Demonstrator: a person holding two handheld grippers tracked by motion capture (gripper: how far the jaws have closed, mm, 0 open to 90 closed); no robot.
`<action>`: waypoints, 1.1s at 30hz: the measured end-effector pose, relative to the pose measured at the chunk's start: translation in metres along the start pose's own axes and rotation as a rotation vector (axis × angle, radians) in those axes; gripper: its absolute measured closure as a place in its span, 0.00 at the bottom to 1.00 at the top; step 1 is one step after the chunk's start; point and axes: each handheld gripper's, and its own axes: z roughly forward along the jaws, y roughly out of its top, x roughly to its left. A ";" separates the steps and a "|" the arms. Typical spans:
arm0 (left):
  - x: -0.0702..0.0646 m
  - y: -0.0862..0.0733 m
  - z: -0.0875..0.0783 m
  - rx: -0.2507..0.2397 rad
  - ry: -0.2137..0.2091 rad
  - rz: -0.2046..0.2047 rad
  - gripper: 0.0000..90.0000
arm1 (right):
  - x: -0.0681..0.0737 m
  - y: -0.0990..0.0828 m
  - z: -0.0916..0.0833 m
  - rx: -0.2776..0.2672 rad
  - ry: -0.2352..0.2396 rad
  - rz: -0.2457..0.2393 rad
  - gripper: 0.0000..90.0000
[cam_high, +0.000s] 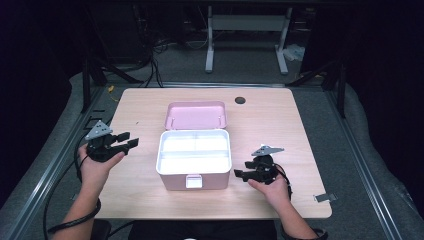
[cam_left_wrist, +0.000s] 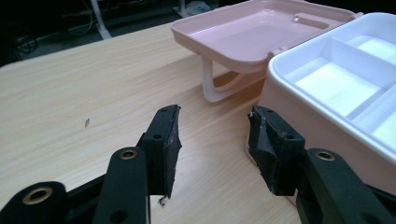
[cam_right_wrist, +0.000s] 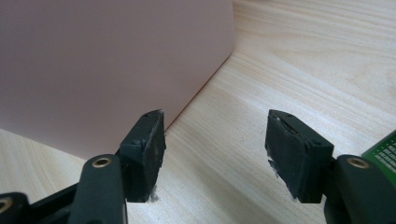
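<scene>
A pink plastic box with a white divided tray inside (cam_high: 194, 159) is sitting in the middle of the pale wooden table (cam_high: 270, 130), and everything else is placed here relative to it. Its pink lid (cam_high: 196, 115) is lying thrown back behind the box, hinged to the far edge and tilted up off the tabletop, as the left gripper view is showing with the lid (cam_left_wrist: 254, 35) propped on a curved pink handle (cam_left_wrist: 219, 88). A small white latch (cam_high: 194, 181) is sitting on the near wall of the box. The tray's compartments are looking bare and bright.

The left gripper (cam_high: 131, 141) is hovering to the left of the box, well apart from it, its jaws pointing towards the box's left wall. In its own view the left gripper (cam_left_wrist: 212, 140) is standing released, with bare table showing between the pads and the box's corner (cam_left_wrist: 327, 93) lying just beyond the right pad.

The right gripper (cam_high: 242, 174) is waiting to the right of the box, near its right wall, jaws pointing at it. In its own view the right gripper (cam_right_wrist: 215, 149) is also standing released, grasping nothing, with the box's pink side wall (cam_right_wrist: 107, 65) rising just ahead of the left pad.

A dark round hole (cam_high: 240, 100) is sitting in the table behind the box, to the right of the lid.
</scene>
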 end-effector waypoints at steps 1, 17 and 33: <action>-0.001 0.002 -0.001 0.000 -0.002 0.013 0.60 | 0.000 0.000 0.000 -0.001 0.000 0.002 0.42; -0.028 0.024 0.001 0.084 -0.007 0.173 0.72 | 0.001 0.000 -0.001 -0.001 -0.002 -0.002 0.42; -0.069 0.059 0.020 0.150 -0.043 0.352 0.71 | 0.000 0.000 -0.003 -0.009 0.004 0.003 0.42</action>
